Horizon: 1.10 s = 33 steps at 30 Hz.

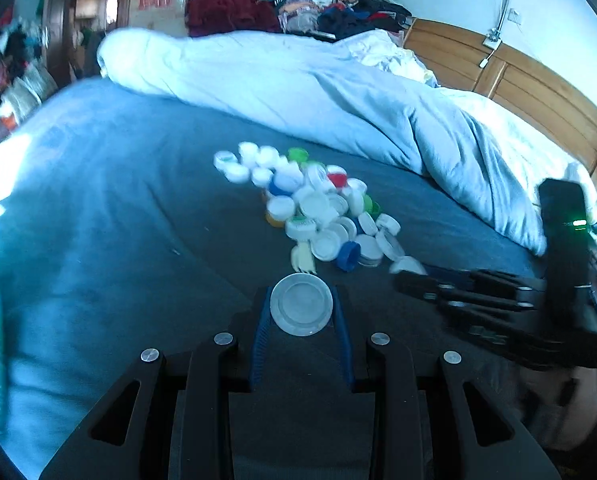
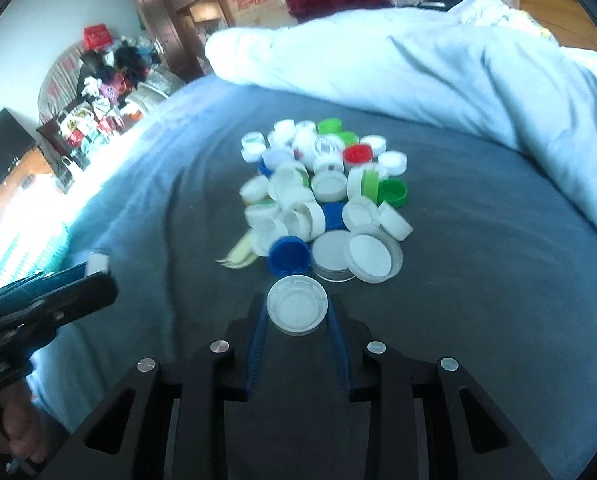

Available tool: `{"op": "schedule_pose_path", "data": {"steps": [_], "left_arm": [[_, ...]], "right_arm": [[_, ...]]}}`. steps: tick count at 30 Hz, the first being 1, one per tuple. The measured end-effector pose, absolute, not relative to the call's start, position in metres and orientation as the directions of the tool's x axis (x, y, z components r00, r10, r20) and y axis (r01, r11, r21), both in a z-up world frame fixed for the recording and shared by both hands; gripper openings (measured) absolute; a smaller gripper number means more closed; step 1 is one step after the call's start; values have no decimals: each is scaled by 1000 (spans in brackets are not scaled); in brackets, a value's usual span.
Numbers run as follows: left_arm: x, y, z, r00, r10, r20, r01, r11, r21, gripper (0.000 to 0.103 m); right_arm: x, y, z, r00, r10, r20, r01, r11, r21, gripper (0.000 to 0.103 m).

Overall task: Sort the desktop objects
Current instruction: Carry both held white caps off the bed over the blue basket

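Note:
A pile of bottle caps (image 1: pixel 318 204), mostly white with some blue, green and red, lies on the dark blue bedsheet; it also shows in the right wrist view (image 2: pixel 326 196). My left gripper (image 1: pixel 301 306) is shut on a grey-white cap (image 1: pixel 301 304), closed side up, in front of the pile. My right gripper (image 2: pixel 297 312) is shut on a white cap (image 2: pixel 297 310), hollow side up, just short of the pile. The right gripper also shows at the right of the left wrist view (image 1: pixel 408 270), with its white cap at the tips. The left gripper shows at the left of the right wrist view (image 2: pixel 94 266).
A pale blue duvet (image 1: pixel 298 84) is bunched behind the pile. A wooden headboard (image 1: pixel 518 80) stands at the right. Clothes (image 1: pixel 318 0) are heaped at the back. A cream plastic fork (image 2: pixel 238 254) lies at the pile's near-left edge.

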<state>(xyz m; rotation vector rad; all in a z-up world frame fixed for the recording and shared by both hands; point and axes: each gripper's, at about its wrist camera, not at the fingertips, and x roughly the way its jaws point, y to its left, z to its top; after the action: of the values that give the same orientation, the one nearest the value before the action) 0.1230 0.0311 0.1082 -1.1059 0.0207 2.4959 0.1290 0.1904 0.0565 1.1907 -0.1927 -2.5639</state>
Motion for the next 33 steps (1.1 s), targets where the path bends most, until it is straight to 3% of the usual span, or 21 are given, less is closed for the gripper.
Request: {"op": "schedule_pose_path", "data": {"steps": [7, 17, 21, 33], "left_arm": [[148, 7, 160, -715, 230, -660, -274, -961, -39, 26], [174, -52, 198, -774, 113, -622, -118, -992, -34, 26], [180, -62, 209, -765, 95, -637, -101, -994, -27, 26], [202, -99, 226, -823, 108, -557, -79, -994, -77, 25]], "right_arm": [[164, 166, 122, -676, -331, -659, 274, -942, 192, 32], [182, 115, 173, -704, -375, -603, 373, -918, 135, 33], [189, 98, 186, -704, -391, -593, 404, -907, 117, 33], [206, 55, 214, -704, -419, -573, 481, -875, 49, 33]]}}
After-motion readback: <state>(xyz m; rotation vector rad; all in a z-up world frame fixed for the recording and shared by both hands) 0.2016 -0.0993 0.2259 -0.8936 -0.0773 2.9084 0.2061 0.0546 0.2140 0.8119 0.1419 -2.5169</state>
